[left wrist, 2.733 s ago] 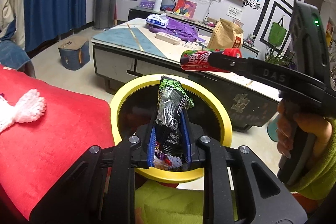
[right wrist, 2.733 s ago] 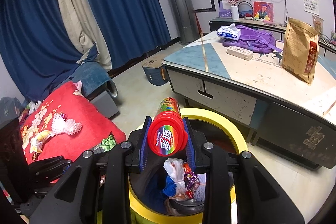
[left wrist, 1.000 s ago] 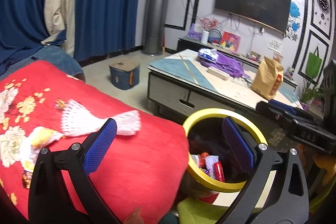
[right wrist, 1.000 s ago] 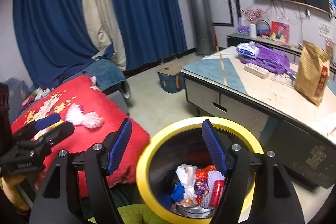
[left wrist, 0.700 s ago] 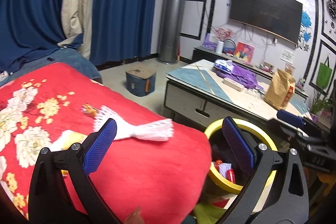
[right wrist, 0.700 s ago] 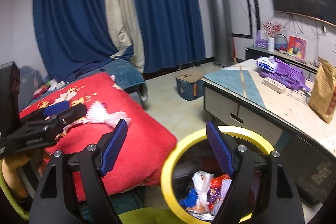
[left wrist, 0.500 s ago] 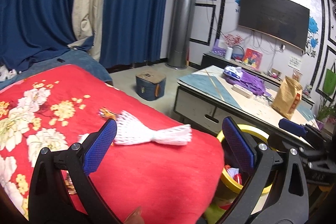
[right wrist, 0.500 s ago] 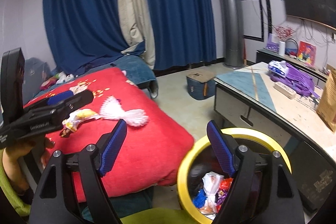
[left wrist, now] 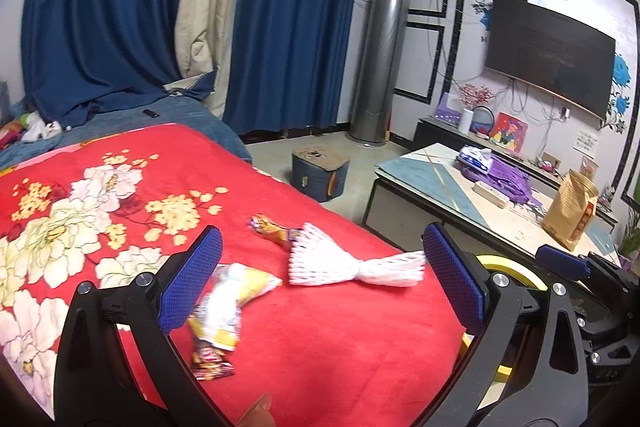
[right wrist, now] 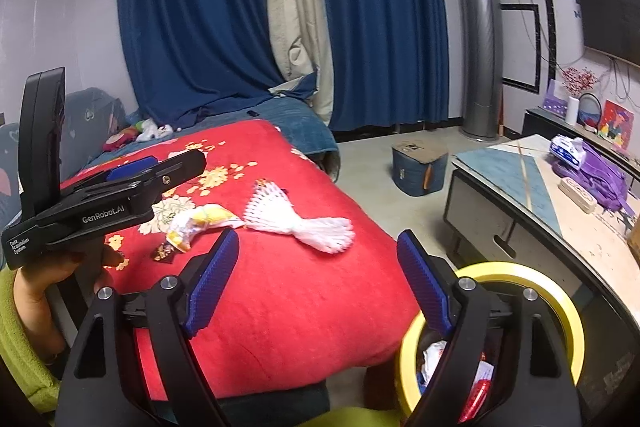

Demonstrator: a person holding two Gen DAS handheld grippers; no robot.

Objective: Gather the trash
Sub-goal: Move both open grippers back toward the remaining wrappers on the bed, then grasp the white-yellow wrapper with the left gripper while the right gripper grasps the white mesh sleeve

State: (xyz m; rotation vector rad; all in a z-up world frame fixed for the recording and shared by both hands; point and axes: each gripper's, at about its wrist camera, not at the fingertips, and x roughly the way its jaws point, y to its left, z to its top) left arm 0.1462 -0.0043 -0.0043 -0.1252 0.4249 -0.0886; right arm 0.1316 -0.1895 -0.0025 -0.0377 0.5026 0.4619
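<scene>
Left gripper: jaws wide, empty, over red floral blanket.
Right gripper: jaws wide, just been opening, nothing between them.
Trash remaining: yellow snack wrapper nearest left pad; white foam fruit net beside it; small orange wrapper beyond.
Yellow-rimmed bin: right of blanket, partly filled.
Advice: likely lower onto one wrapper, pinching plastic, not blanket.

Open air lies above the red bed, where a white net, a yellow wrapper and a small candy wrapper lie apart. The yellow bin stands close beside the bed's corner, the tabletop just behind it.
</scene>
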